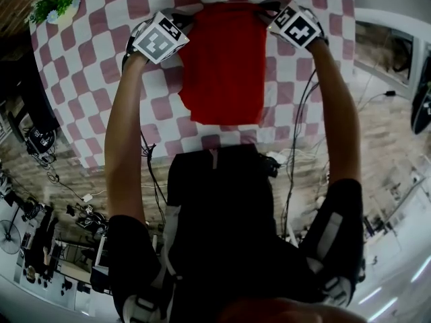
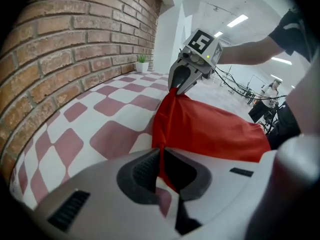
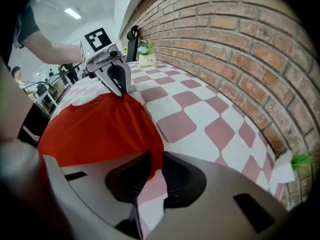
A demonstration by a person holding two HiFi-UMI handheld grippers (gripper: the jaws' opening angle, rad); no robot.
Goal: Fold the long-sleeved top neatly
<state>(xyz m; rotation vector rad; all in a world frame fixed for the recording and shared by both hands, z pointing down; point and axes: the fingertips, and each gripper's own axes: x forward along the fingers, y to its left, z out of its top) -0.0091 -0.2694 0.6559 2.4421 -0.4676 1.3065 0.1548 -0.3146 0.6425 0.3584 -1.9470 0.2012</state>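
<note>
Spanning between left tongs (image 2: 160, 164) and right tongs (image 3: 151, 171), the red top (image 1: 223, 66) is pinched.

A table (image 1: 87, 93) covered in pink-and-white checks carries a red long-sleeved top (image 1: 222, 66), folded to a narrow panel (its far edge is lifted off the surface). At the far left corner sits a small potted plant (image 1: 55, 7), with what may be a dark bottle (image 3: 132, 38) beside it.
</note>
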